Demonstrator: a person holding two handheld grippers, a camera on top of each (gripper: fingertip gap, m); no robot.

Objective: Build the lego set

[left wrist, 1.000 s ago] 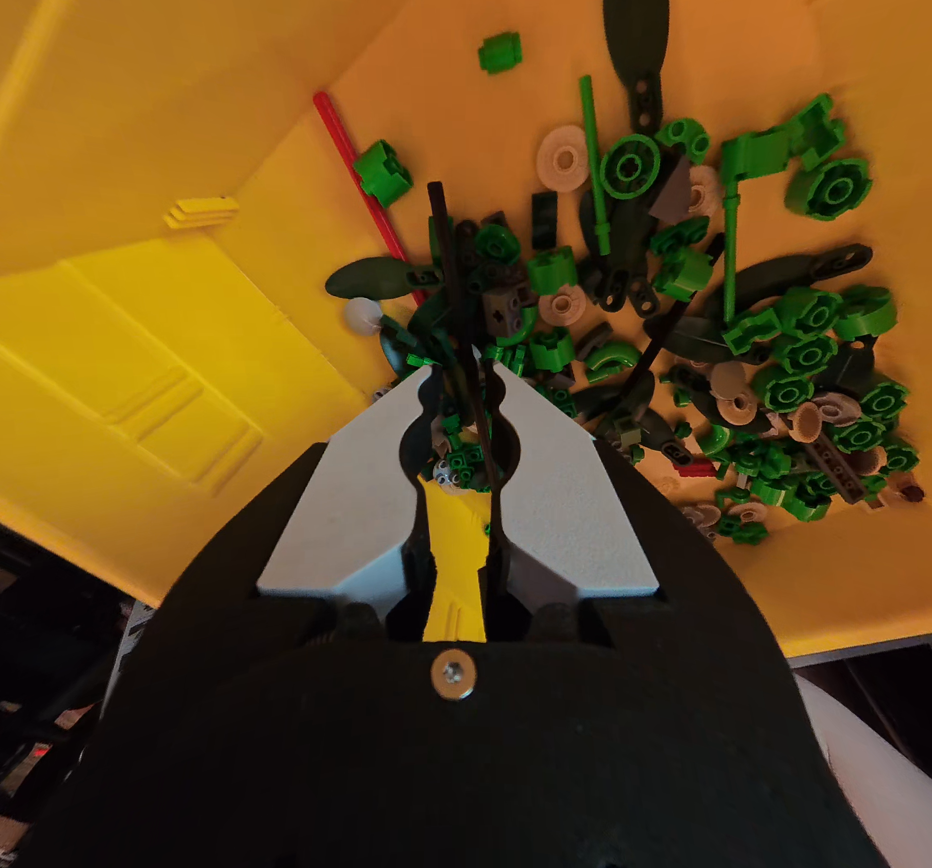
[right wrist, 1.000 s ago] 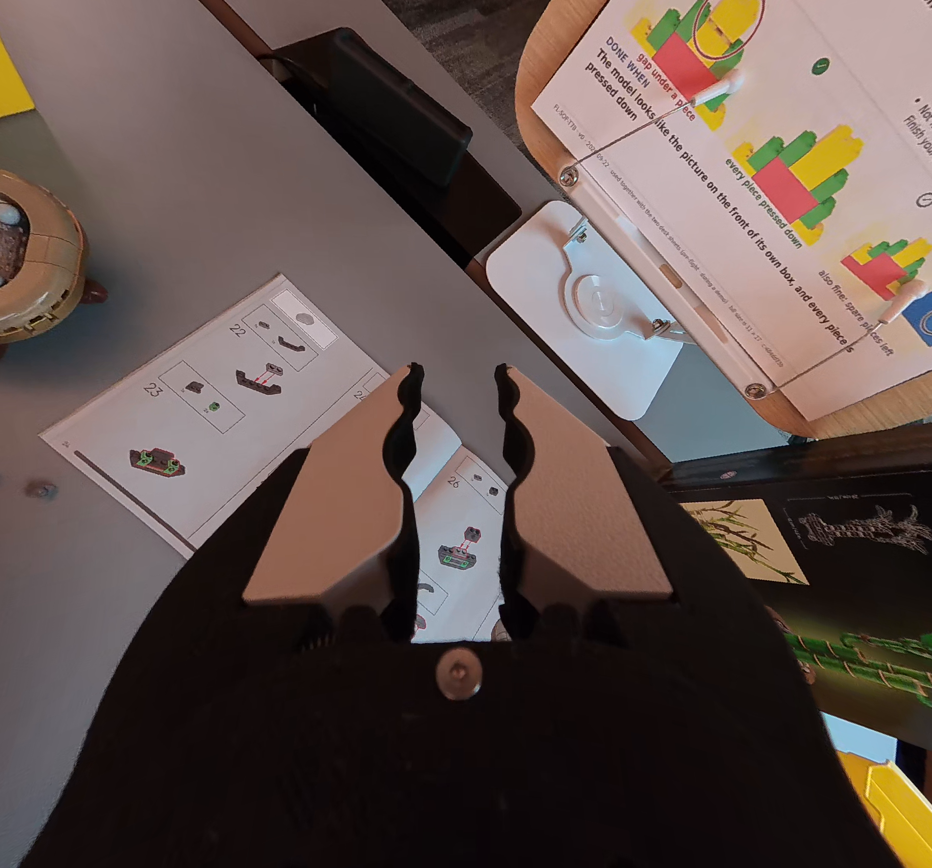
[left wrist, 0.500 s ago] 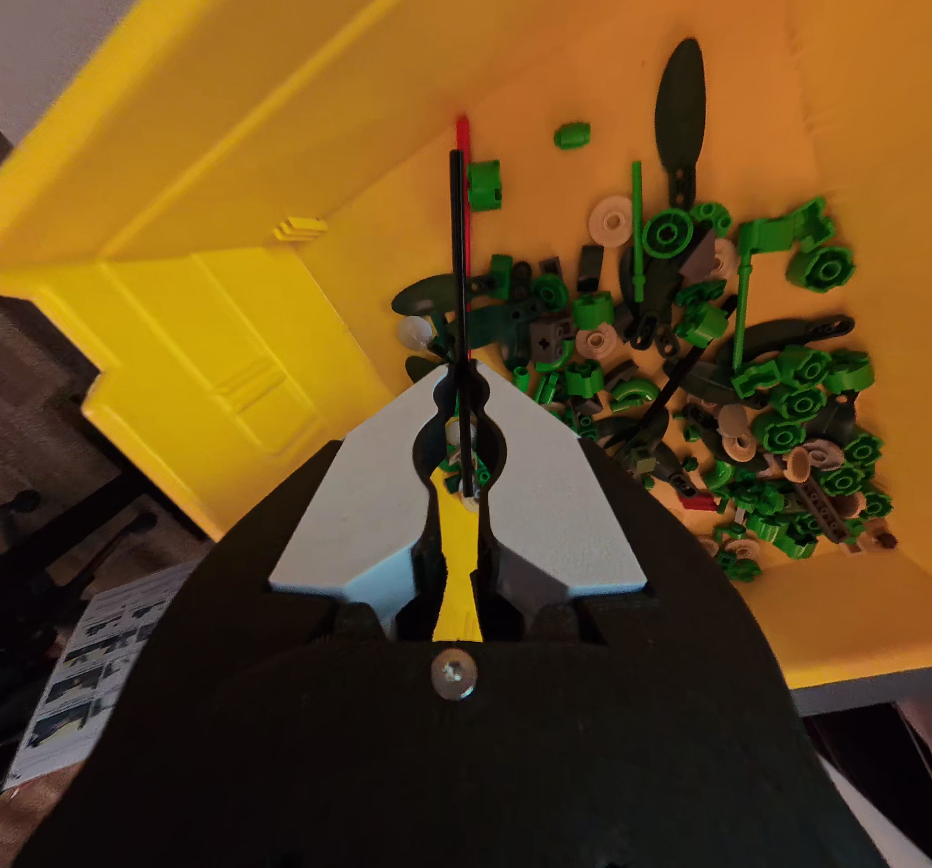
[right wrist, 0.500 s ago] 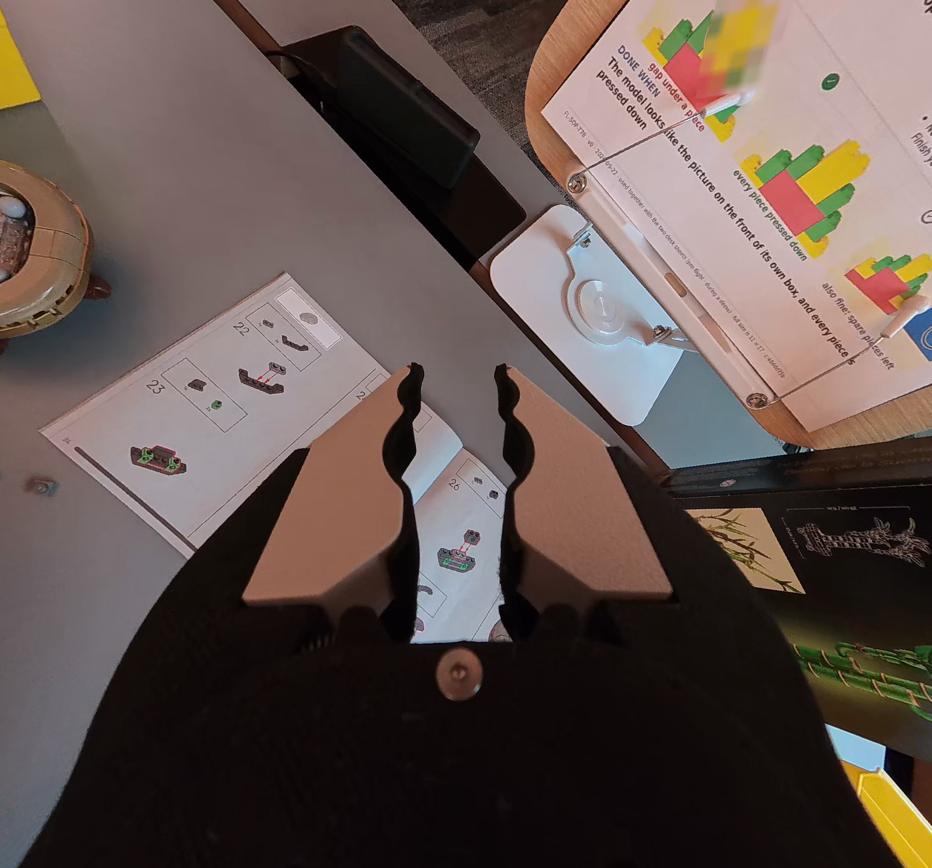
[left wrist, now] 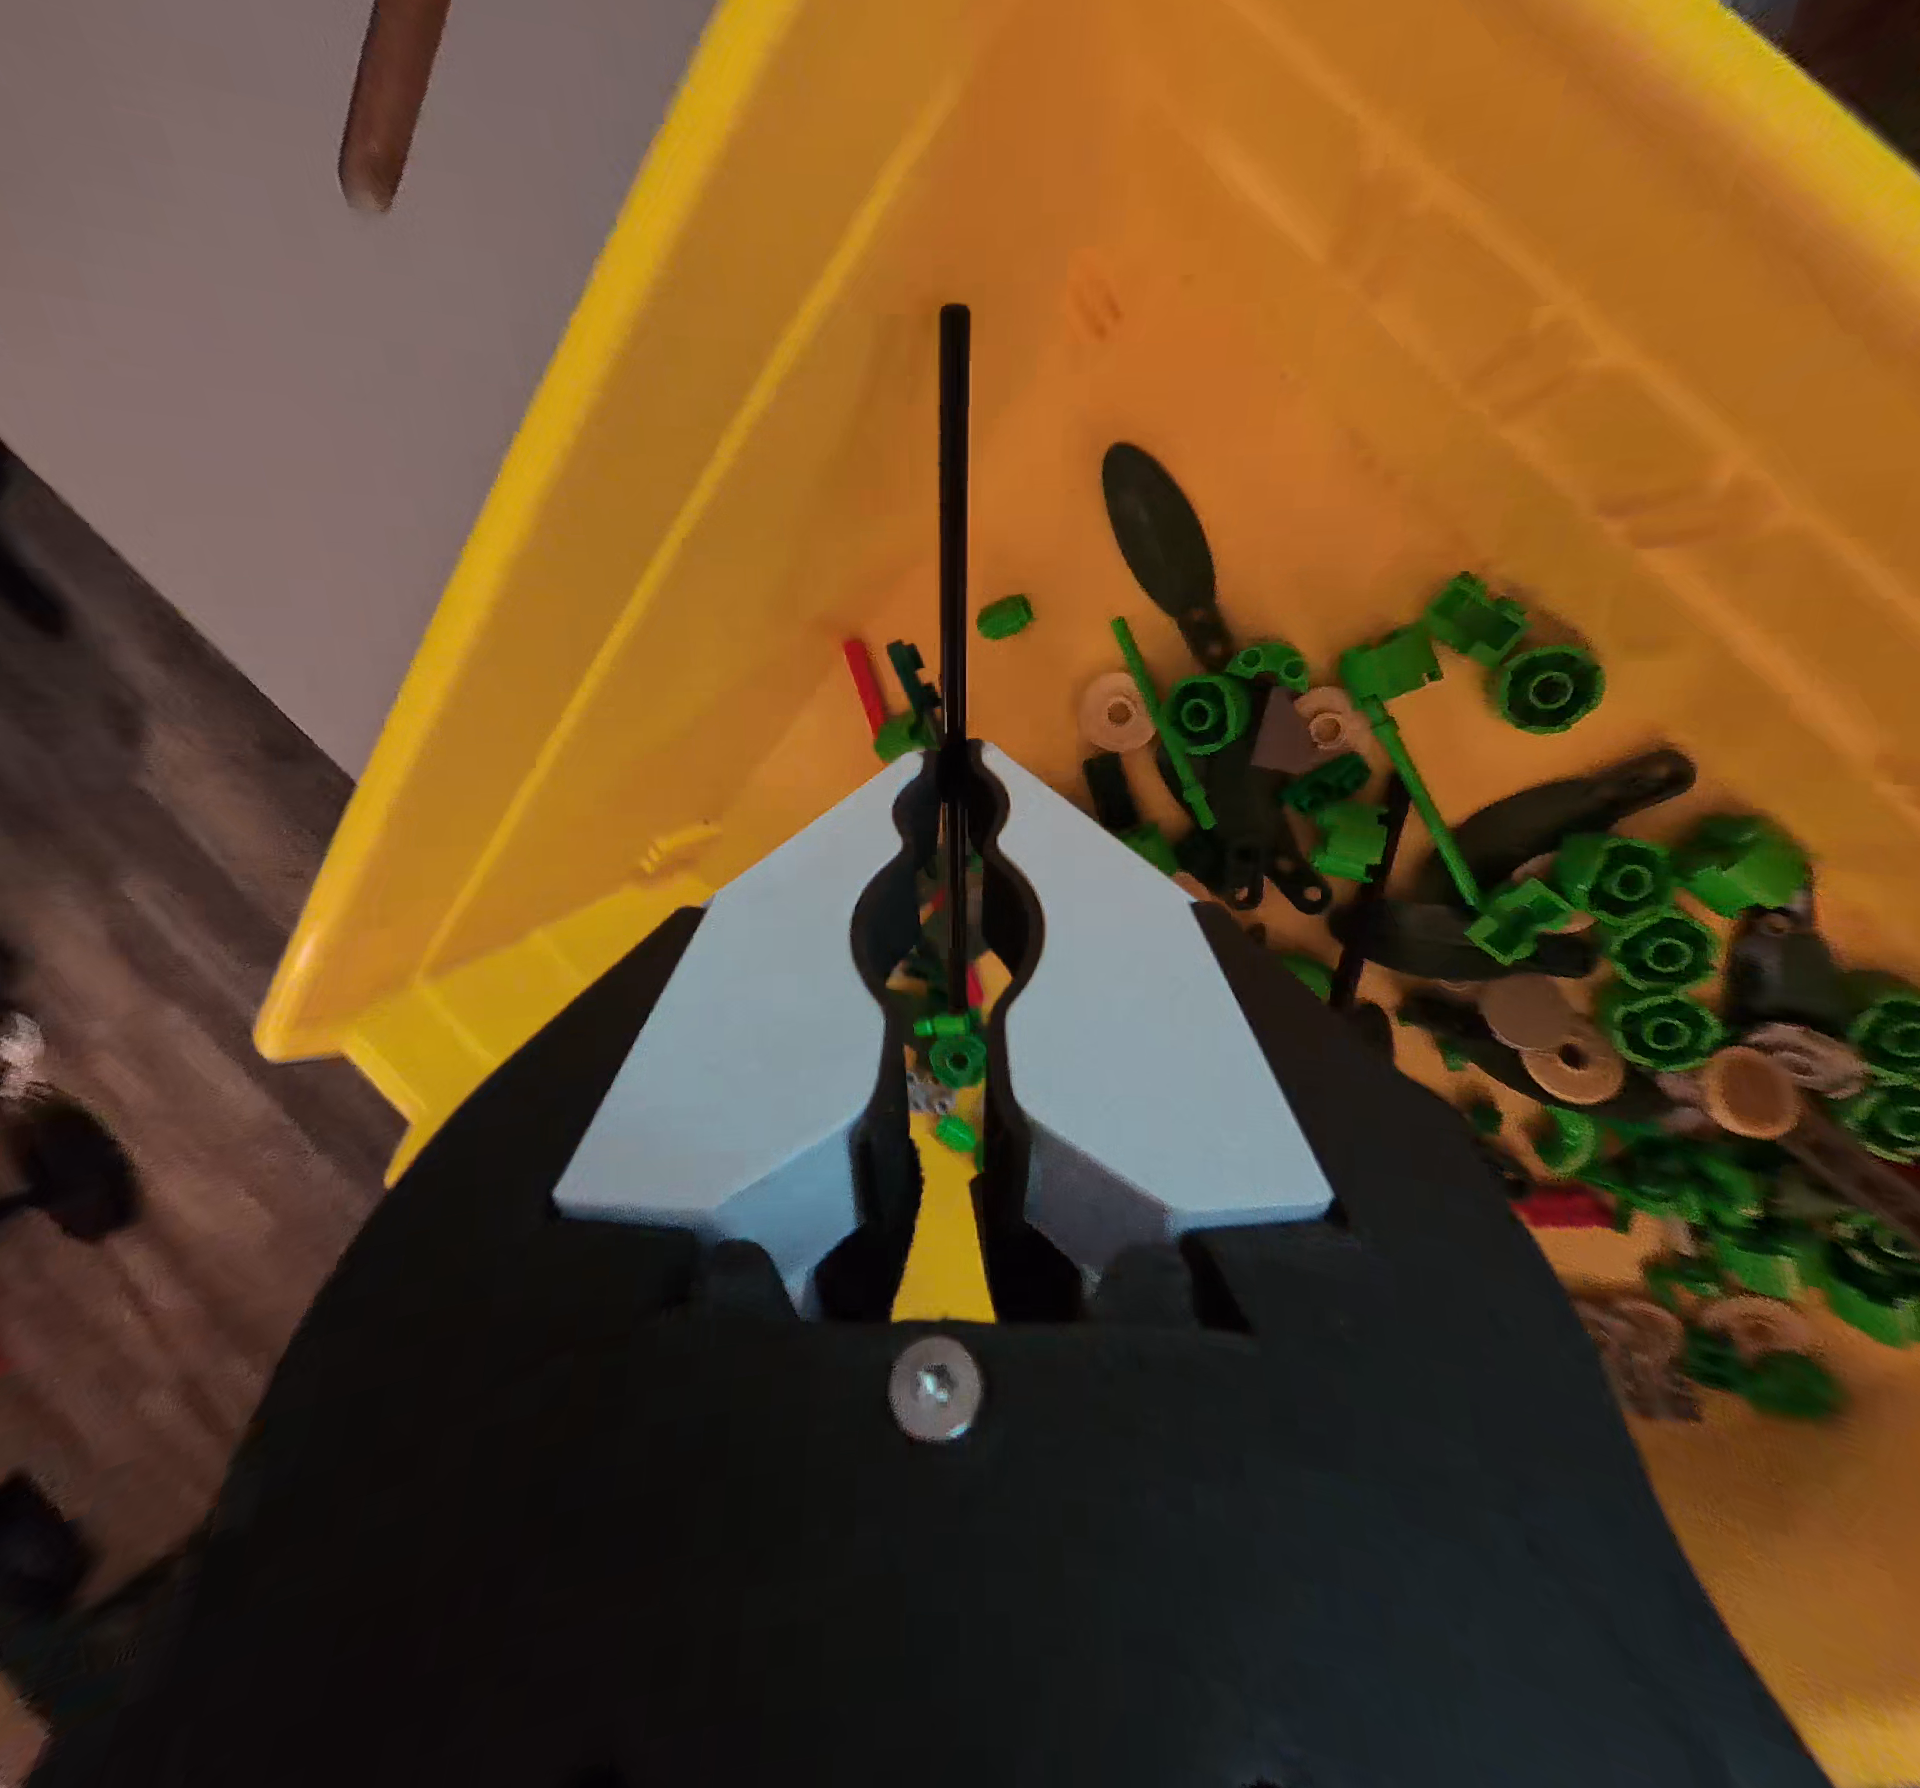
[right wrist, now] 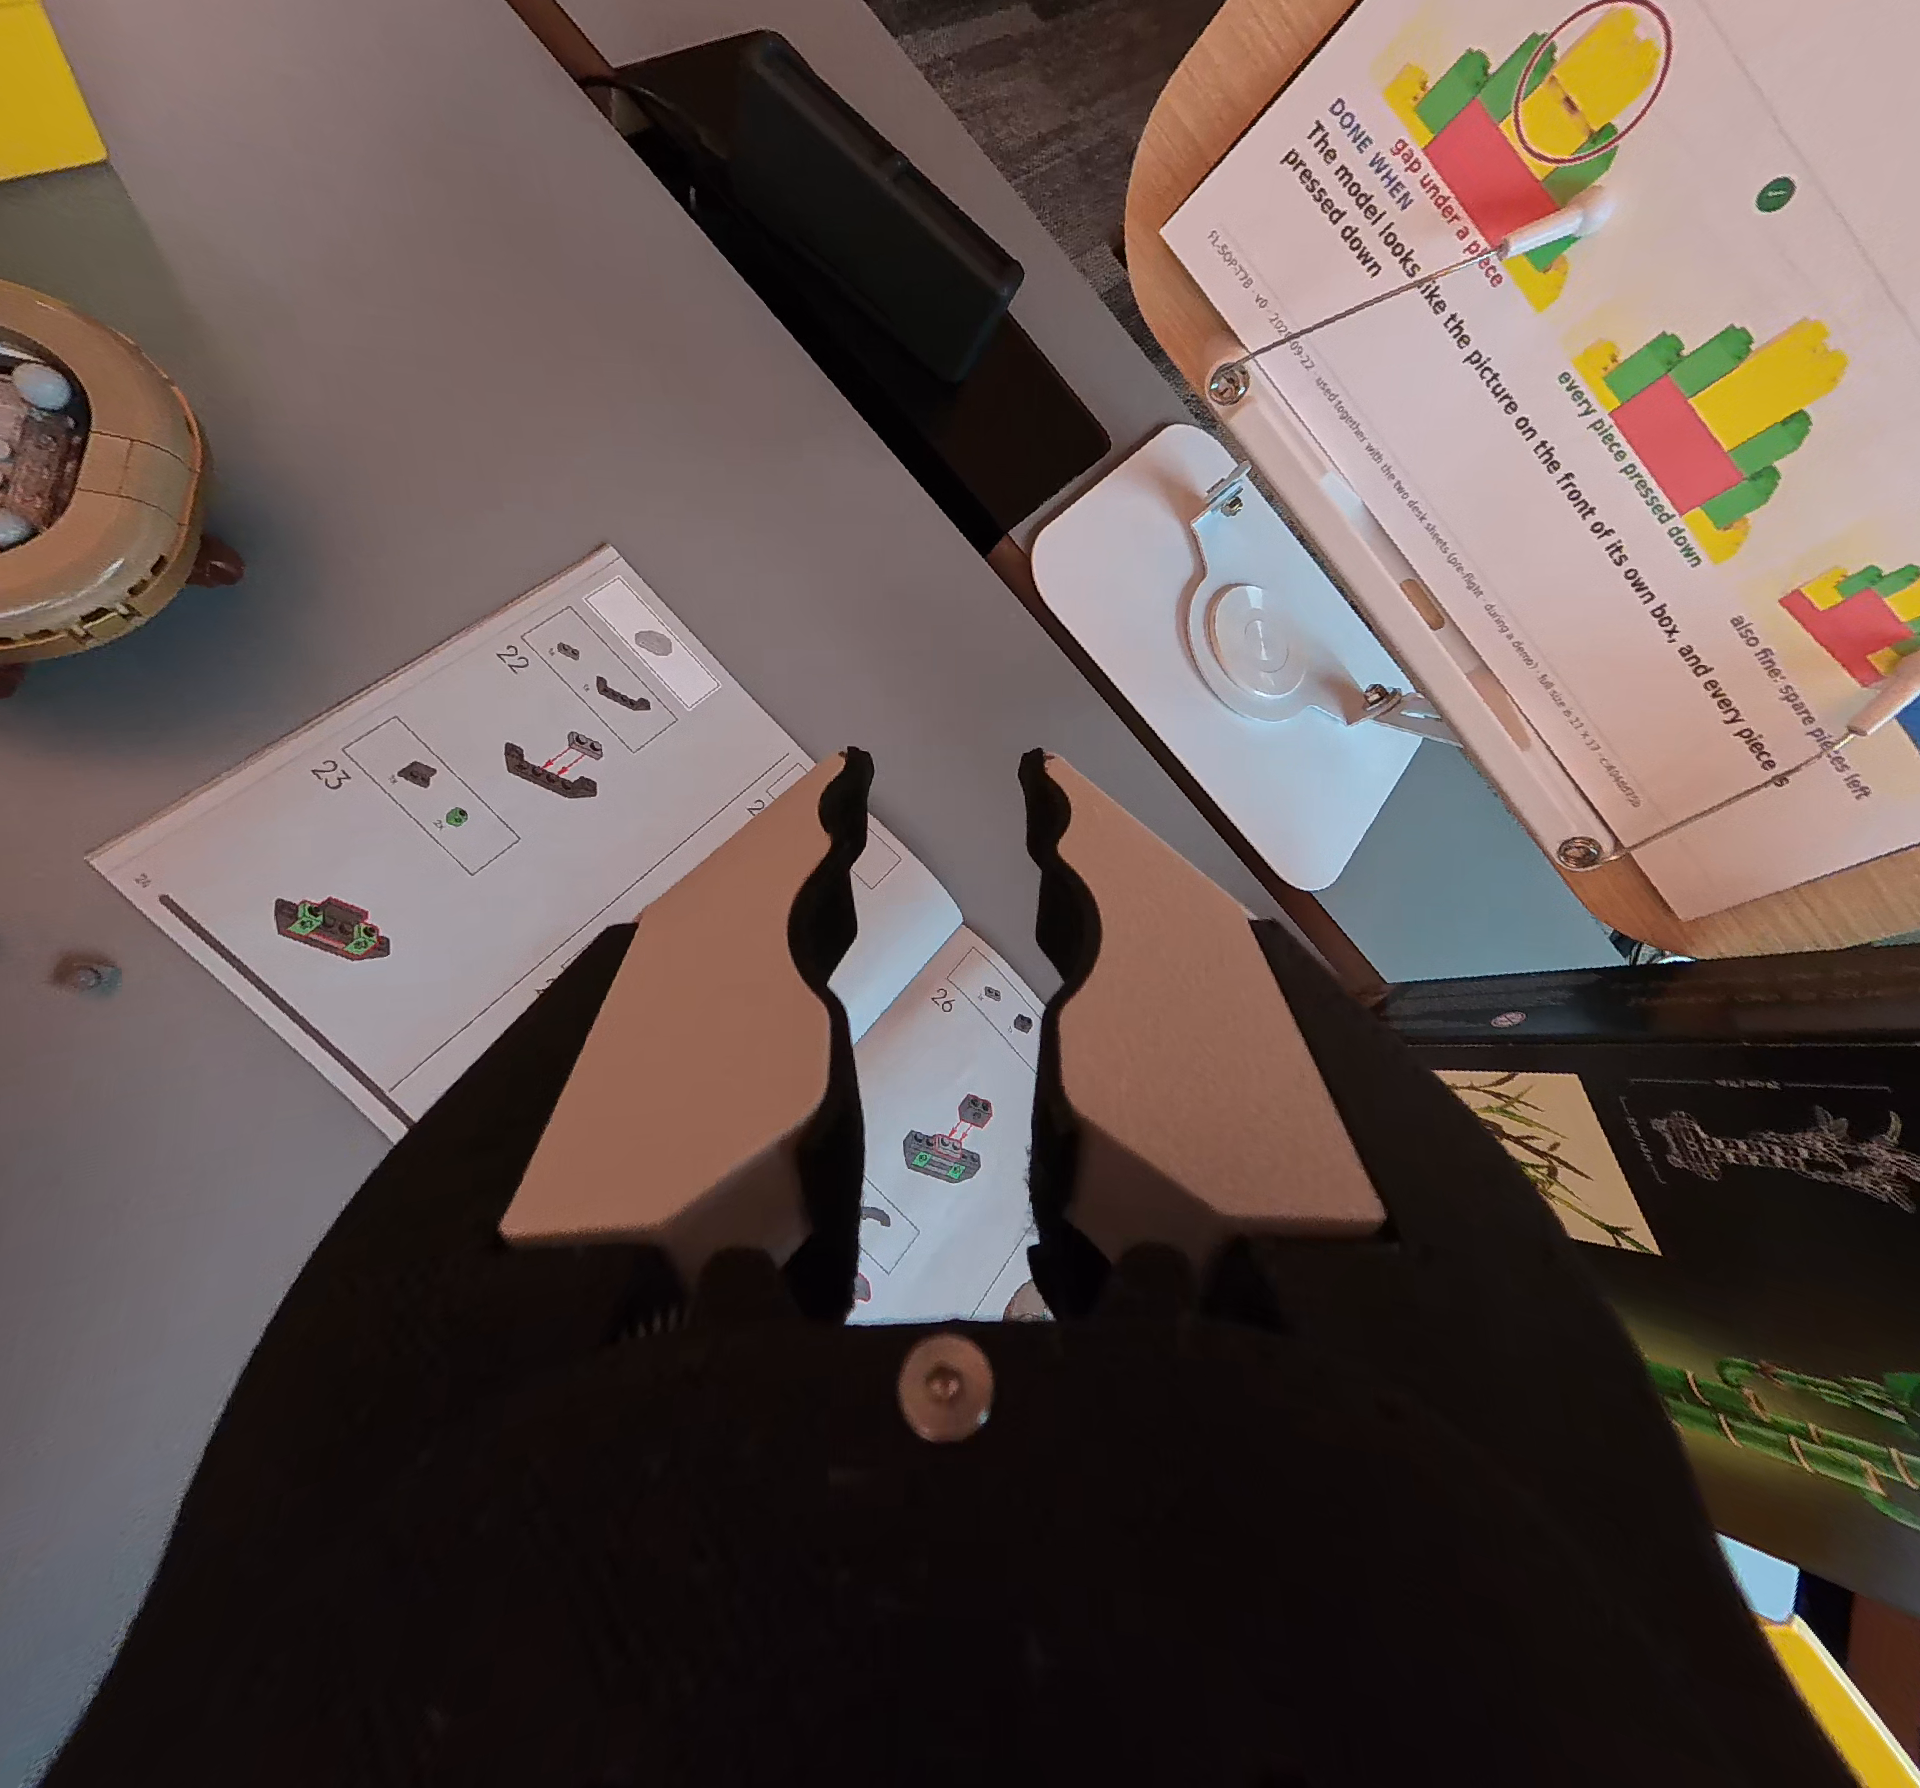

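Observation:
In the left wrist view my left gripper (left wrist: 954,762) is shut on a long thin black rod (left wrist: 954,533) that sticks straight out past the fingertips, held above a yellow bin (left wrist: 727,450). Several green, black and tan lego pieces (left wrist: 1621,917) lie in a heap on the bin's floor to the right. In the right wrist view my right gripper (right wrist: 943,770) is open and empty above an open instruction booklet (right wrist: 436,803) on the grey table (right wrist: 416,304). A tan round lego base (right wrist: 94,491) stands at the left edge.
A wooden stand with a printed sheet (right wrist: 1621,367) rises at the right on a white foot (right wrist: 1226,637). A black box (right wrist: 852,200) lies behind the table edge. The dark set box (right wrist: 1704,1219) lies at the right. A small grey piece (right wrist: 88,975) sits on the table.
My left gripper closed on the black rod in the pile and lifted it up and back out of the bin. My right gripper stayed open and barely shifted.

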